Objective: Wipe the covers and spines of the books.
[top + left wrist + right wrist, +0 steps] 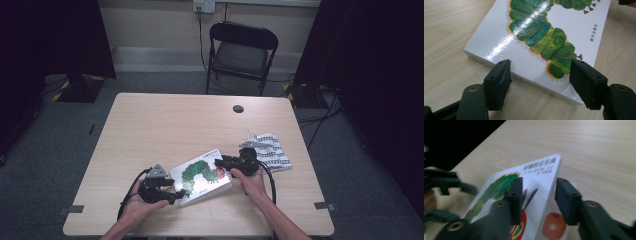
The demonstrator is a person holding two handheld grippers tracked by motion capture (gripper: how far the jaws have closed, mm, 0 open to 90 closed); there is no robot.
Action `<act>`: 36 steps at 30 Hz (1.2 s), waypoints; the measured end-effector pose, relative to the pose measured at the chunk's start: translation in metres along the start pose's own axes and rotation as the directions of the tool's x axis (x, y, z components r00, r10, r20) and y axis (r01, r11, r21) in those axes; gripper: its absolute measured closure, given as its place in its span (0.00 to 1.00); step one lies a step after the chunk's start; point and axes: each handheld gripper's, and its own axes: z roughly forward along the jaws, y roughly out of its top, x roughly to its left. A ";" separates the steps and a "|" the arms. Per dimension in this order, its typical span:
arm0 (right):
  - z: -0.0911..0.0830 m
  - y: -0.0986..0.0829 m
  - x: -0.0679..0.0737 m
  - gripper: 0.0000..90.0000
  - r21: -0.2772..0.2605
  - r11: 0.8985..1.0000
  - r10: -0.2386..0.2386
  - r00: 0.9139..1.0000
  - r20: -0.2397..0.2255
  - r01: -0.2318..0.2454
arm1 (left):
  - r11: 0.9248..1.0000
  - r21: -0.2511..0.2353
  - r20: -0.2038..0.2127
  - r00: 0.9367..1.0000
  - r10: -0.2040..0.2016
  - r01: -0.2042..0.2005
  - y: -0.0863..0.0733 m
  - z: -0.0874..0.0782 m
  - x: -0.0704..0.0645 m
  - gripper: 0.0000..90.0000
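Over on the left of the high view, the left gripper (176, 192) sits low near the table's (150, 125) front edge, held in the person's left hand (137, 205), its tips at the near left corner of the picture book (202, 175). In the left gripper view the jaws stand wide apart, nothing between them, hovering just short of the book's (536, 37) spine edge; the glossy white cover with the green caterpillar lies flat on the wood beyond them.

Moving to the middle: the book rests on the pale table toward the front, slightly right of centre, turned at an angle.

Now the right side. The right gripper (222, 162) comes in at the book's far right edge, with the right hand (250, 182) behind it. In the right gripper view the front cover (534, 185) is lifted on its edge and stands between the two jaws, with an inner page (552, 225) showing an orange shape underneath. The jaws straddle that cover edge, but there's motion blur, and whether they pinch it or just bracket it I cannot tell.

Further right, a patterned black-and-white cloth (270, 150) lies on the table just behind the right gripper. No containers on this table.
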 end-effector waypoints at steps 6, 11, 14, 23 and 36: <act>0.003 0.006 0.004 0.62 0.042 0.998 -0.042 0.999 -0.021 0.042 | 1.000 -0.008 0.004 1.000 -0.007 0.007 0.001 0.000 0.001 0.37; 0.014 0.005 -0.001 0.53 0.109 0.992 -0.061 0.998 -0.006 0.062 | 1.000 -0.021 0.001 1.000 -0.016 0.016 0.003 0.002 0.002 0.37; 0.015 0.009 -0.005 0.56 0.106 0.993 -0.041 0.998 -0.037 0.044 | 1.000 -0.024 0.000 1.000 -0.016 0.016 0.004 0.001 0.002 0.38; 0.014 0.007 -0.003 0.55 0.127 0.992 -0.015 0.995 -0.095 0.027 | 1.000 -0.027 -0.004 1.000 -0.009 0.009 0.005 0.002 0.001 0.36; 0.032 0.008 0.005 0.55 0.151 0.986 -0.040 0.982 -0.184 0.068 | 0.999 -0.040 0.002 1.000 -0.022 0.022 0.006 0.002 0.002 0.35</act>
